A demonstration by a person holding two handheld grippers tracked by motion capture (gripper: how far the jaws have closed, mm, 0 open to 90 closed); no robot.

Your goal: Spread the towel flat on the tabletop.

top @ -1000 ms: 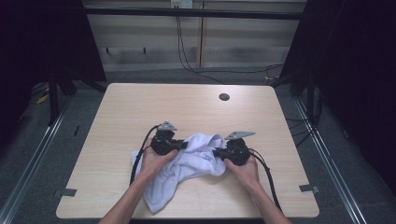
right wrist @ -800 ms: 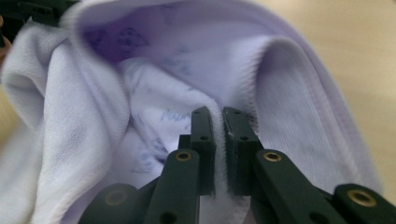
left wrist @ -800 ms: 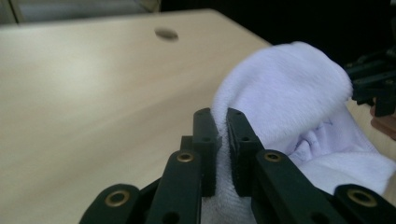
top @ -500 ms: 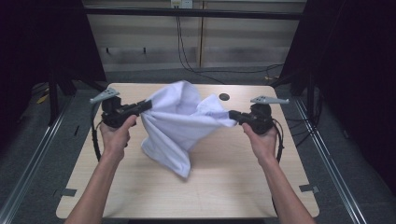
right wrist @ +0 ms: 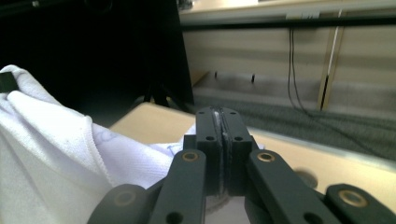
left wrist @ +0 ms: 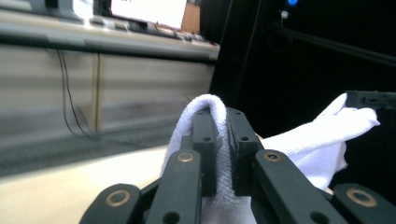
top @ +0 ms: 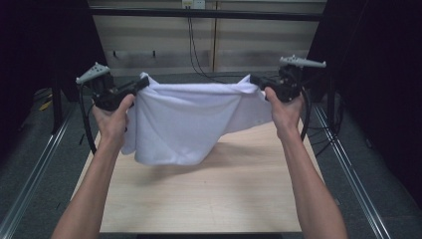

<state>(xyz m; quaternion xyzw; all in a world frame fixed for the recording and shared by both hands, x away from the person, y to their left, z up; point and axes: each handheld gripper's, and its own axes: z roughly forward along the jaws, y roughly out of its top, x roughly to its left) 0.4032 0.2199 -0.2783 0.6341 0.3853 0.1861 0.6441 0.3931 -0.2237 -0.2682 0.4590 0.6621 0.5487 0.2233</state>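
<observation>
Item 1, left gripper [top: 142, 84]: held up at the left of the table [top: 239, 199], jaws clamped on one top corner of the white towel [top: 184, 119]. In the left gripper view a loop of terry pile bulges over the jaw tips [left wrist: 223, 140], pinched tight between the pads.

Item 2, white towel: hangs in the air between the two grippers, above the far half of the table and clear of its surface. Top edge runs nearly level, sagging a little at the middle; lower edge droops deeper on the left side, where the cloth bunches in folds. Judged light, soft and limp: it carries no shape of its own, so it follows whatever the corners do. The looped weave looks grippy, not slippery; nothing fragile about it. Best hold is at the corners or along the hem, where the cloth is doubled; a grip on a single layer in mid-cloth would likely gather it.

Item 3, right gripper [top: 255, 80]: raised at the right, level with its partner, clenched on the opposite top corner. In the right gripper view only a thin edge of cloth [right wrist: 223, 140] shows between the closed jaws, a shallower bite that could slip under a tug.
</observation>
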